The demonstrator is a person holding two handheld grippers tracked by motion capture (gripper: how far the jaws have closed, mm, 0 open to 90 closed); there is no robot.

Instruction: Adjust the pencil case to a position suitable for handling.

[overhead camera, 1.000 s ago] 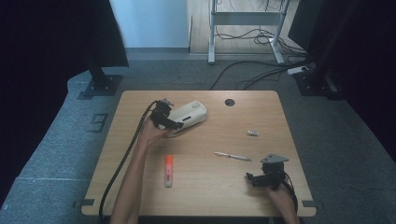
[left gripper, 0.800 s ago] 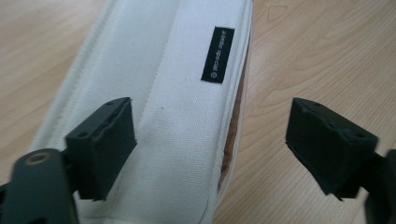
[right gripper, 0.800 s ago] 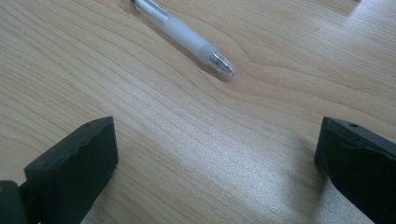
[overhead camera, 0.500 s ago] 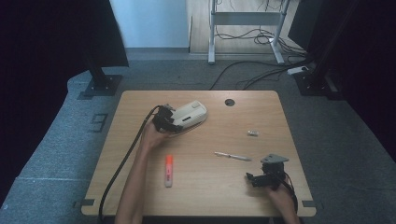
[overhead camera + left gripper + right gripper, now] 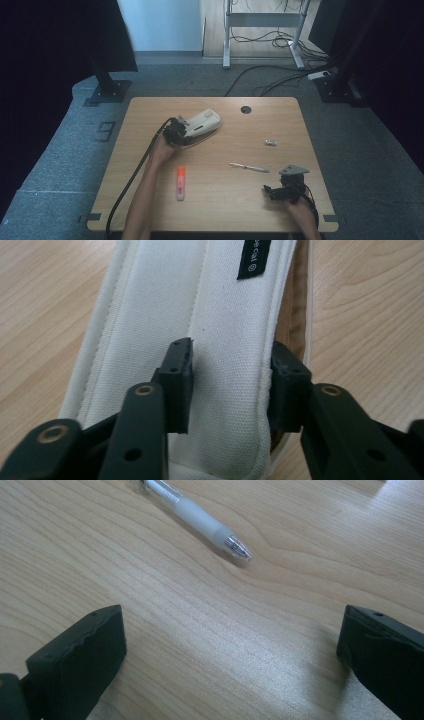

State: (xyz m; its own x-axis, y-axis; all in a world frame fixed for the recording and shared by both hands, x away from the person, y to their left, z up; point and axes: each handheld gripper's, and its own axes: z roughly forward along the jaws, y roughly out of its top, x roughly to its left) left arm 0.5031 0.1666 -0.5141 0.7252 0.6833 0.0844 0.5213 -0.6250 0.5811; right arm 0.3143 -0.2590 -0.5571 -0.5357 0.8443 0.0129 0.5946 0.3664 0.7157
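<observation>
Wooden table [image 5: 150,210], rounded corners, on grey carpet; dark stands and loose cables behind.

Items on the table:
- Orange highlighter [image 5: 180,182], near the front edge, left of centre.
- Pen [image 5: 248,167], clear-barrelled, right of centre; in the right gripper view it lies ahead of the jaws, tip toward them, untouched.
- Small pale object [image 5: 270,142], too small to identify, beyond the pen.
- Round hole [image 5: 245,109] near the far edge.
- White fabric case [image 5: 202,123], far left of centre, black label at one end.

Left gripper [image 5: 230,385]: jaws have just been closing, now set on either side of one padded edge of the case, apparently pressing it.

Right gripper [image 5: 270,192]: near the front right corner, jaws wide apart over bare wood.
</observation>
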